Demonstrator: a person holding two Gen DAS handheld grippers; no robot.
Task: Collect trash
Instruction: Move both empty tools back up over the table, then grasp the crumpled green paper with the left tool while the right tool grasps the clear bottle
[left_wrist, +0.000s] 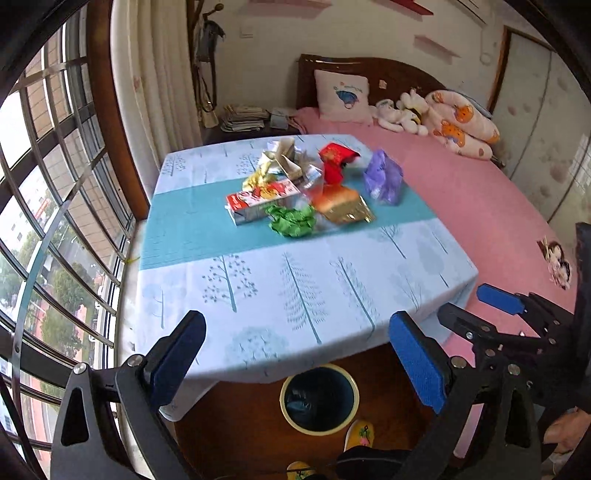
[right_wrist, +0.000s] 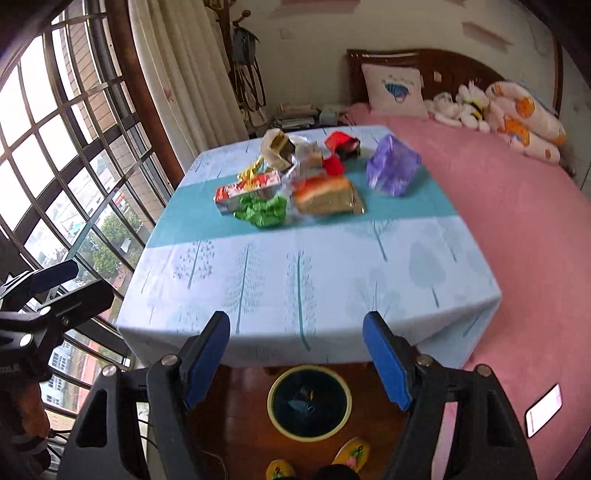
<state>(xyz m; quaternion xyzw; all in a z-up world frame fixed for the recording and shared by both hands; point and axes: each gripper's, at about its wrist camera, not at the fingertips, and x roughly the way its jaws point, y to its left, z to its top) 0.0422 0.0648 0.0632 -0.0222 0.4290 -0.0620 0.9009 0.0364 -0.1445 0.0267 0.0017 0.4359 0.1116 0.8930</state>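
A: Both claws empty at this point. Your left claw (left_wrist: 297, 360) stands wide with nothing between its pads, and your right claw (right_wrist: 297, 362) likewise. Neither touches the table (right_wrist: 295, 295); each hangs over its near edge.

B: Step in hand?

A: Judged as the approach, with no piece taken yet. The trash pile (left_wrist: 306, 188) sits around the middle of the table on the teal band, nearer the far edge than the near one. The bin (left_wrist: 319, 400) stands on the floor under the near edge, dark liner in it, something small at the bottom.

B: What does the pile consist of?

A: Loose, crumpled packaging: a red-and-white carton (left_wrist: 258, 203) on the window side, a green wrapper (left_wrist: 291, 219) nearest you, a gold-and-orange packet (left_wrist: 343, 206) beside it, a purple bag (left_wrist: 384, 179) on the bed side, red wrapping (left_wrist: 334, 162) and pale paper (left_wrist: 284, 155) behind.

B: Next move?

A: You would reach forward and down to one outer piece, probably the green wrapper, close on it, then carry it back to the bin. Light stuff; expect neighbours to drag along.
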